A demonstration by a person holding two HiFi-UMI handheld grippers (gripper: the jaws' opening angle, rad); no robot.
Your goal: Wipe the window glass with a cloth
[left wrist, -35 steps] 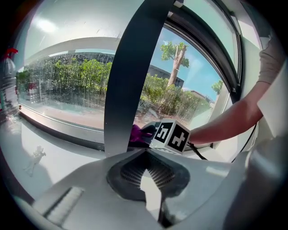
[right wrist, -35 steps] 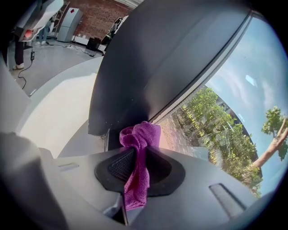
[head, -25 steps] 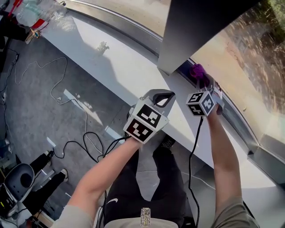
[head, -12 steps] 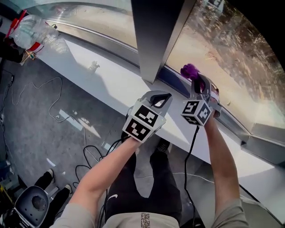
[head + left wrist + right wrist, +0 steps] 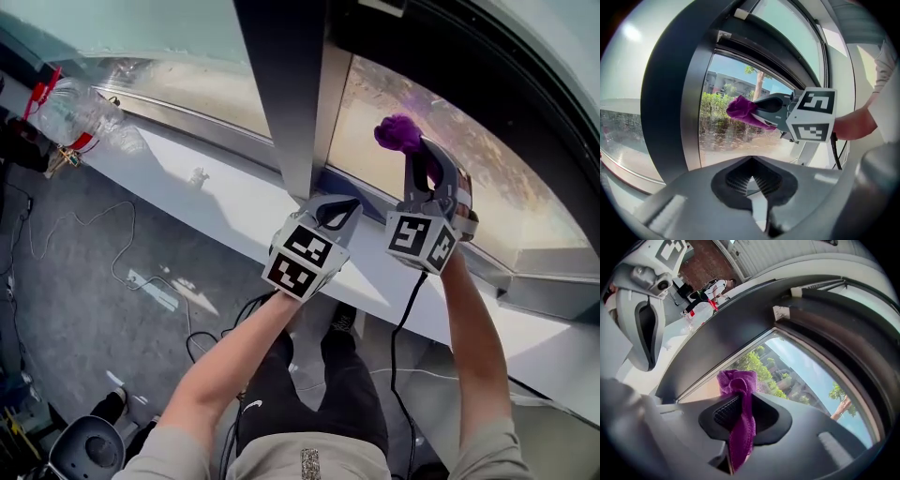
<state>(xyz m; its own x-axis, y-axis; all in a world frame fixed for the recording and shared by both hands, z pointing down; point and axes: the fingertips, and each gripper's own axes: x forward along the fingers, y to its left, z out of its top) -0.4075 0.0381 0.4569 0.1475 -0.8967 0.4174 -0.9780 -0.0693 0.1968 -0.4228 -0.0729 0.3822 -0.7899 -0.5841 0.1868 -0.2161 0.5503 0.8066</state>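
Note:
A purple cloth (image 5: 398, 134) is bunched in my right gripper (image 5: 419, 157), which is shut on it and held up against the lower part of the window glass (image 5: 497, 183). In the right gripper view the cloth (image 5: 739, 401) hangs between the jaws, its wad at the glass (image 5: 806, 376). My left gripper (image 5: 330, 212) is shut and empty, hovering over the white sill (image 5: 225, 192) beside the dark window post (image 5: 281, 84). From the left gripper (image 5: 751, 180) view, the cloth (image 5: 740, 108) and the right gripper (image 5: 780, 110) show ahead.
A clear plastic bottle (image 5: 70, 108) lies at the sill's far left, and a small object (image 5: 198, 175) stands on the sill. Cables (image 5: 141, 281) trail over the grey floor. The metal window frame (image 5: 525, 281) runs along the sill on the right.
My right gripper has risen from the window's bottom frame up onto the glass with the cloth. The left gripper stays near the post. The head view has tilted upward.

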